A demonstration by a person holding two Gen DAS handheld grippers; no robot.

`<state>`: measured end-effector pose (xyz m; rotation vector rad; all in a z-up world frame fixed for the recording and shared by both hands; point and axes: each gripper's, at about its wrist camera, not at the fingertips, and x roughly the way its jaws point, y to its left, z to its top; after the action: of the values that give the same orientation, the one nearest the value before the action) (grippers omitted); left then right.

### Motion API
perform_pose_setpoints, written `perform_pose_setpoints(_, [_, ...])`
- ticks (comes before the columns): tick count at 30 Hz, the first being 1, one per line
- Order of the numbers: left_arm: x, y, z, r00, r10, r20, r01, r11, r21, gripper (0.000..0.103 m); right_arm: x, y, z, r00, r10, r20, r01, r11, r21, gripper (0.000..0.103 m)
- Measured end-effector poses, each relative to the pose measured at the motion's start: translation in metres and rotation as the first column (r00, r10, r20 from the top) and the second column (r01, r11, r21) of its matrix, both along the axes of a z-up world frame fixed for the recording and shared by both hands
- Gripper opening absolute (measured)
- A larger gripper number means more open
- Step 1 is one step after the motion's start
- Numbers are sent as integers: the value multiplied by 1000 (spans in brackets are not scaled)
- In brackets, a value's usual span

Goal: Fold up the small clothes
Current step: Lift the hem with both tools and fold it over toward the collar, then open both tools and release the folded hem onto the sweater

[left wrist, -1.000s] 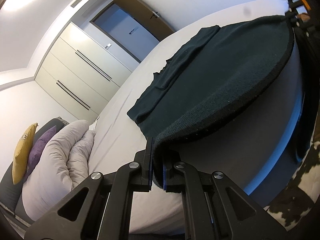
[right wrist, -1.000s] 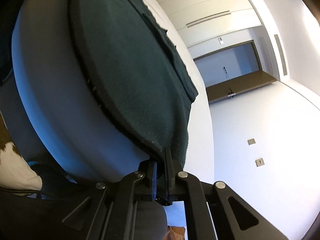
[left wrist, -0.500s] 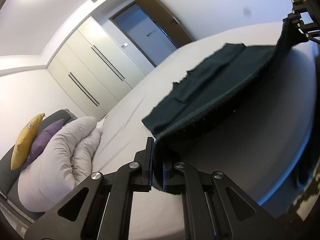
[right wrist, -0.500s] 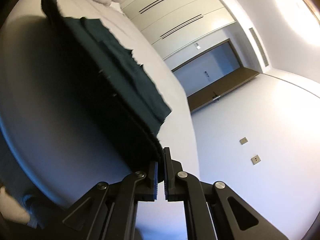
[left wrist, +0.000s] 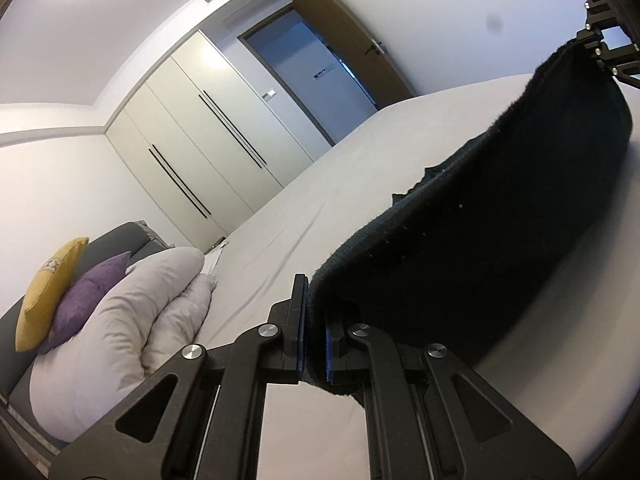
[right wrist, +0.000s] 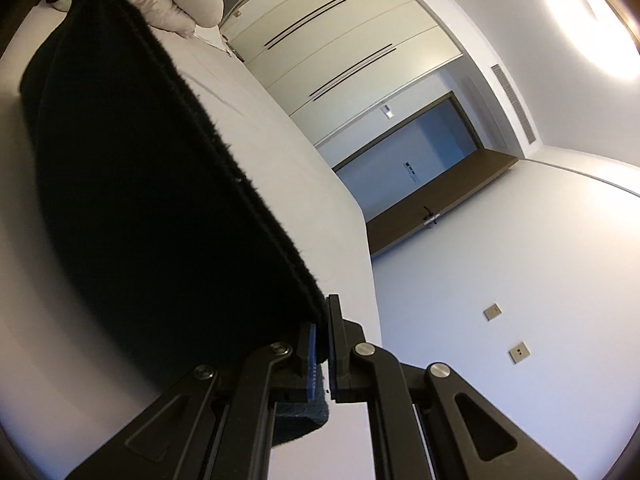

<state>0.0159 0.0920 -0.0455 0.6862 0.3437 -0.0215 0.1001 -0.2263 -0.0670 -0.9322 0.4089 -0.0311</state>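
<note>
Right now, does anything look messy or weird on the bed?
Nothing odd. The left claw and right claw each pinch a corner of the dark cloth, lifting its near edge off the bed. The duvet is just bunched by the pillows.

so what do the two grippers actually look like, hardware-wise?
Both match. The left gripper and right gripper are matte black, with flat linkage arms pierced by triangular cutouts and joined by round silver pivot pins. Each finger is a thin black plate lined with a blue pad on its inner face. No cables, markings or sleeves show in either view.
</note>
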Motion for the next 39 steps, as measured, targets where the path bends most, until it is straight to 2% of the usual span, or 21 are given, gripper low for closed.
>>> perform_pose_setpoints(5, [69,-1,-1,997,3,-74,-6,999,-36,6,61,3,-4,999,14,-45,-15,1000,-26,4])
perform_pose_setpoints(13, [171,-7,-19,985,34,-169,-42,998,-43,6,154,3,-11,990,3,-142,-5,1000,-12,4])
perform_pose_setpoints(19, [243,-9,-49,964,56,-261,-67,997,-32,6,209,9,-34,976,-4,-219,-4,999,-35,4])
perform_pose_setpoints(24, [281,-19,-79,949,65,-309,-75,997,-21,7,238,4,-55,956,-26,-293,25,1000,-7,4])
perform_pose_setpoints(25, [287,-20,-86,944,76,-320,-85,996,-16,10,244,3,-57,950,-29,-311,31,1000,-1,4])
perform_pose_setpoints(27, [304,-22,-104,922,98,-375,-113,993,-18,11,256,1,-68,934,-42,-354,45,999,-1,5])
perform_pose_setpoints(28, [307,-23,-112,909,103,-404,-124,992,-25,13,260,0,-73,934,-45,-353,46,999,-6,6])
perform_pose_setpoints(29, [314,-19,-121,892,105,-440,-130,991,-27,13,265,-2,-77,932,-46,-360,50,999,1,23])
perform_pose_setpoints(30, [318,-18,-127,886,108,-450,-133,991,-26,13,267,-5,-80,929,-56,-367,65,998,12,49])
perform_pose_setpoints(31, [317,-18,-128,891,105,-442,-133,991,-33,15,269,-9,-81,934,-76,-350,89,996,21,57])
perform_pose_setpoints(32, [319,-17,-126,892,106,-439,-139,989,-44,23,270,-15,-77,940,-84,-329,108,993,56,67])
perform_pose_setpoints(33, [321,-13,-124,893,118,-434,-157,986,-55,31,272,-22,-72,937,-84,-338,129,985,114,72])
perform_pose_setpoints(35, [324,-2,-118,900,170,-401,-213,975,-63,88,275,-39,-62,925,-81,-372,173,960,222,78])
perform_pose_setpoints(36, [325,5,-113,907,193,-373,-236,969,-72,95,277,-46,-57,924,-90,-371,192,949,248,83])
perform_pose_setpoints(39, [331,26,-104,901,243,-360,-296,950,-98,97,285,-76,-42,913,-169,-373,300,896,328,83])
